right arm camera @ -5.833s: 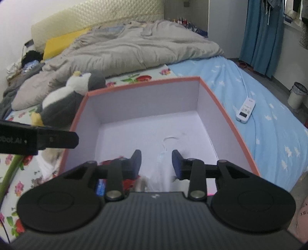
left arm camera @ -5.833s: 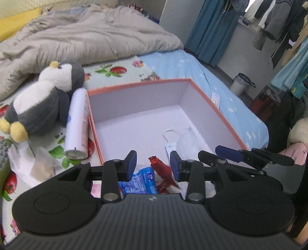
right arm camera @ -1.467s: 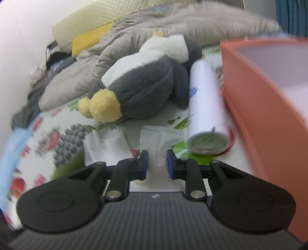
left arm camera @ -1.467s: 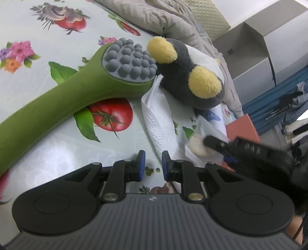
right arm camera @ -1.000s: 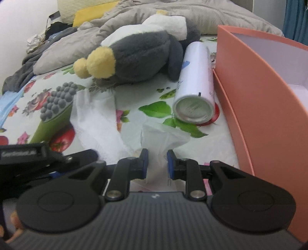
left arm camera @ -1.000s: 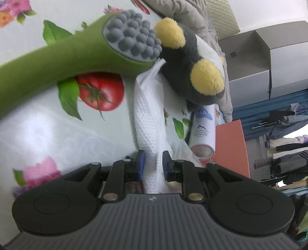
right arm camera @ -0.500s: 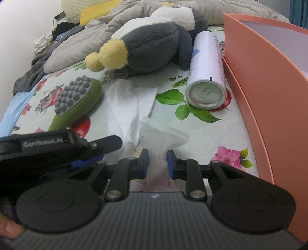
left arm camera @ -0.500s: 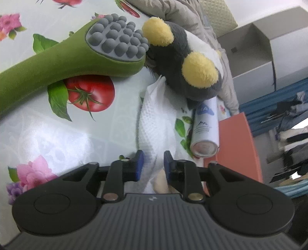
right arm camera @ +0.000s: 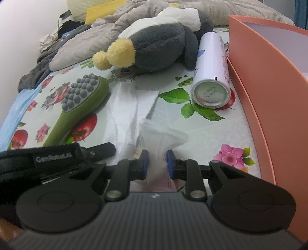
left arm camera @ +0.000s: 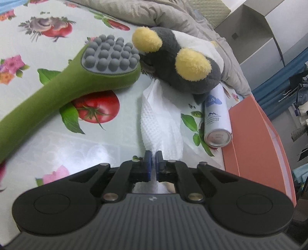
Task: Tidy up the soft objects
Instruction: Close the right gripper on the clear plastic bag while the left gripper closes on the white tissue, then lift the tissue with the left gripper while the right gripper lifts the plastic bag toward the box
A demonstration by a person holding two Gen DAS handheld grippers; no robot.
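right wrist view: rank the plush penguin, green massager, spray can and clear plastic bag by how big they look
1. plush penguin, largest.
2. green massager.
3. spray can and clear plastic bag: unsure, since the bag sits much nearer the camera, partly hidden in the right gripper.

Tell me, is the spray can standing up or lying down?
Lying down. The spray can rests on its side beside the orange box, its round bottom facing us.

white dimpled tissue [left arm camera: 161,123] | green massager [left arm camera: 63,90] | orange box [left arm camera: 256,134]

A home bedroom: a rumpled grey duvet [right arm camera: 154,11], yellow pillow [right arm camera: 102,10] and hanging clothes [left arm camera: 296,80].
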